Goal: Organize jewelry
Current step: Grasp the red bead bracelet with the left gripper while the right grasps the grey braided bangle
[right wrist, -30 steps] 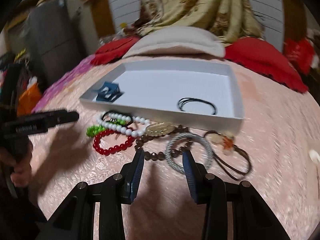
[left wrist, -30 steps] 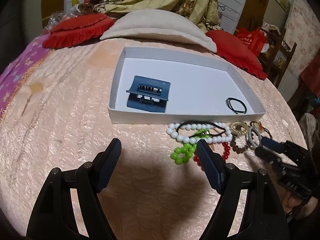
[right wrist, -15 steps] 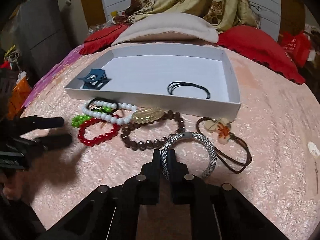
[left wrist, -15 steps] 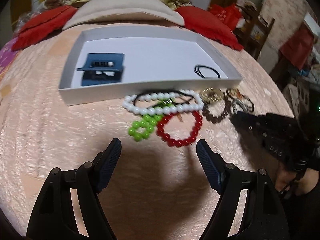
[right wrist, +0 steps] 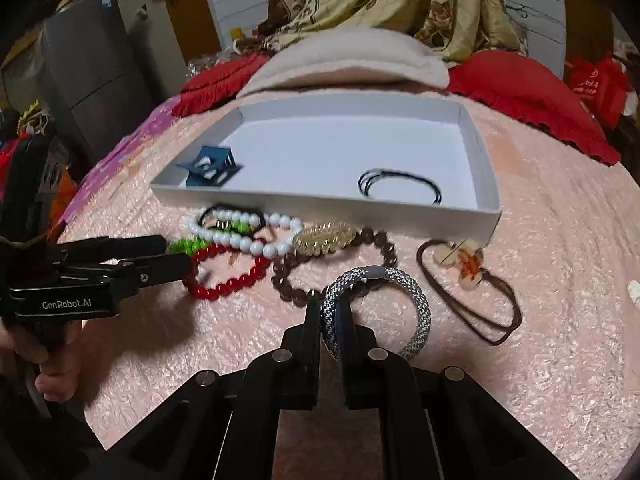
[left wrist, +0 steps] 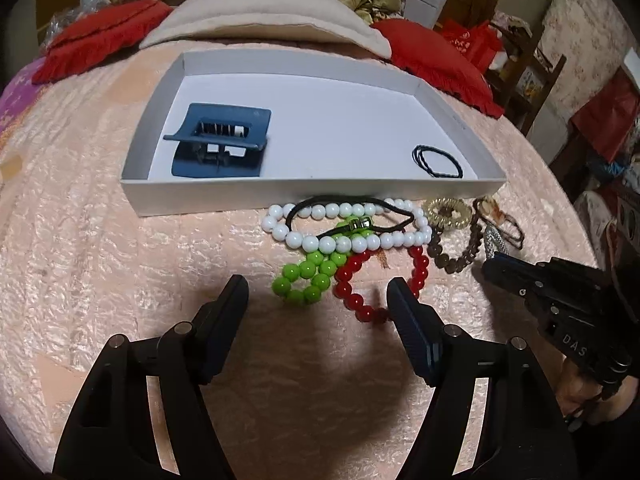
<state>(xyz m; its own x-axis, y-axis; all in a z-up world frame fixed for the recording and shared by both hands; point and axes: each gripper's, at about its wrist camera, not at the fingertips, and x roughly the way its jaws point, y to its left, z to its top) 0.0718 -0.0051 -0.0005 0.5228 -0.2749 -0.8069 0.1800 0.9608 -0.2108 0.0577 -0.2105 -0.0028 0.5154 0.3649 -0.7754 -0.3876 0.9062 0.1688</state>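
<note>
A white tray (left wrist: 288,196) (right wrist: 320,200) on the pink bedspread holds a blue hair claw (left wrist: 218,144) (right wrist: 210,166) and a black hair tie (left wrist: 438,160) (right wrist: 400,186). In front of it lie a white bead bracelet (left wrist: 348,228) (right wrist: 240,232), a green one (left wrist: 308,276), a red one (left wrist: 380,280) (right wrist: 228,276), a brown one (right wrist: 332,264) and a gold clip (right wrist: 324,236). My right gripper (right wrist: 332,312) is shut on the grey woven bracelet (right wrist: 416,304). My left gripper (left wrist: 316,292) is open, just short of the green and red bracelets.
A brown cord tie with an orange charm (right wrist: 468,268) lies right of the woven bracelet. Red cushions (left wrist: 100,40) and a beige pillow (left wrist: 260,12) lie behind the tray. The right gripper shows at the right of the left wrist view (left wrist: 560,296).
My right gripper has closed on the grey woven bracelet. My left gripper has moved right and forward towards the green and red bracelets, still open.
</note>
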